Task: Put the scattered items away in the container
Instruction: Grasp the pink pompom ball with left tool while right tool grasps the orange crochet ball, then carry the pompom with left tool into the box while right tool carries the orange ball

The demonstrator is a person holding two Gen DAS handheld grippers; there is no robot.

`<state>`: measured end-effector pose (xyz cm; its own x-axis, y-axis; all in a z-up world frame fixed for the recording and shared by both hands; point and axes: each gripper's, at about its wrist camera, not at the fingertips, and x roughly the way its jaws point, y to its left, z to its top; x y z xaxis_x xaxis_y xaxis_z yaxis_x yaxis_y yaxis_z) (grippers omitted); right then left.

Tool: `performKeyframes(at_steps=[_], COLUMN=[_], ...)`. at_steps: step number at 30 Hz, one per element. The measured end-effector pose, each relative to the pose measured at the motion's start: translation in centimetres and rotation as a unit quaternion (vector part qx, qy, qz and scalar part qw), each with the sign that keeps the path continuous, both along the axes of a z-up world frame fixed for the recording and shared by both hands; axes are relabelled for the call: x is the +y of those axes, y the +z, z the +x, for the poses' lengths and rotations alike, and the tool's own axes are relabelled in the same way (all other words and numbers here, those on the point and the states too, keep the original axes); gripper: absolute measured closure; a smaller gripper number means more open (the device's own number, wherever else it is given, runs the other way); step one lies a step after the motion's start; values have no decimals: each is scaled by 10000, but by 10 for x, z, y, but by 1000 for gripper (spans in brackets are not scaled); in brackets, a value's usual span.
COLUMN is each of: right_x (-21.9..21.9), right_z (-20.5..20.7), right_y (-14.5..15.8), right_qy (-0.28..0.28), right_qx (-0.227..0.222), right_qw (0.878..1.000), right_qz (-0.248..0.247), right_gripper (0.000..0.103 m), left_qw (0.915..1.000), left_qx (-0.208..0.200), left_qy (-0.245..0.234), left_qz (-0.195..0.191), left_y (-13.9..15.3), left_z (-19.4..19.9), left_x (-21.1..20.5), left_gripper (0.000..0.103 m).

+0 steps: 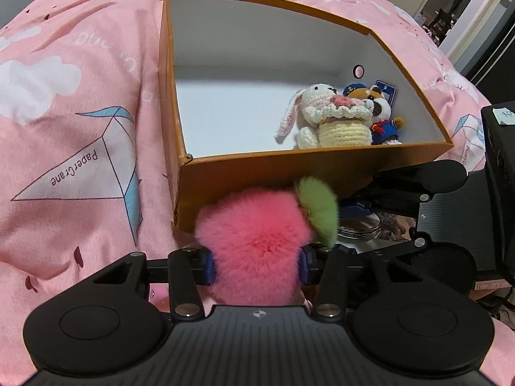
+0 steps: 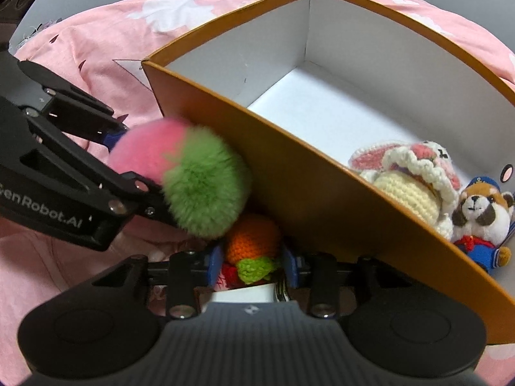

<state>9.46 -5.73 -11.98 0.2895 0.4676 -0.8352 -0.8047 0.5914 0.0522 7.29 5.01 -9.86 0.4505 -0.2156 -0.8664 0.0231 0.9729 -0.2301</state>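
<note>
An orange box [image 1: 257, 177] with a white inside sits on the pink bedspread; it also shows in the right wrist view [image 2: 305, 186]. In it lie a crochet white bunny [image 1: 322, 119] and a small plush raccoon in blue [image 1: 383, 109], also seen in the right wrist view as the bunny [image 2: 408, 180] and the raccoon [image 2: 482, 222]. My left gripper [image 1: 256, 263] is shut on a fluffy pink and green pompom [image 1: 257, 234], held just before the box's near wall. My right gripper [image 2: 252, 263] is shut on an orange crochet carrot [image 2: 252, 244], low beside the box. The pompom [image 2: 183, 177] and left gripper show there too.
The pink bedspread [image 1: 80, 128] with cloud and paper crane prints spreads to the left and behind the box. The right gripper's black body [image 1: 418, 199] lies to the right of the pompom. A doorway [image 1: 450, 6] shows at far right.
</note>
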Motion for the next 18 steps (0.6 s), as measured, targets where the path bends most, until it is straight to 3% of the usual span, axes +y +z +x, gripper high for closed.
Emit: performKeyframes(at_steps=[7, 18], right_x=[-22, -70], right_z=[-4, -22], right_y=[28, 85], right_qy=[-129, -367], right_qx=[66, -100], right_qw=[9994, 9959], right_qz=[311, 818], right_gripper=[63, 63], left_qw=[9992, 9947], left_qx=[-110, -759], left_qy=[72, -234], left_qz=[-375, -657], left_y=[14, 70], left_z=[-9, -18], left_x=[8, -2], left_gripper=[52, 52])
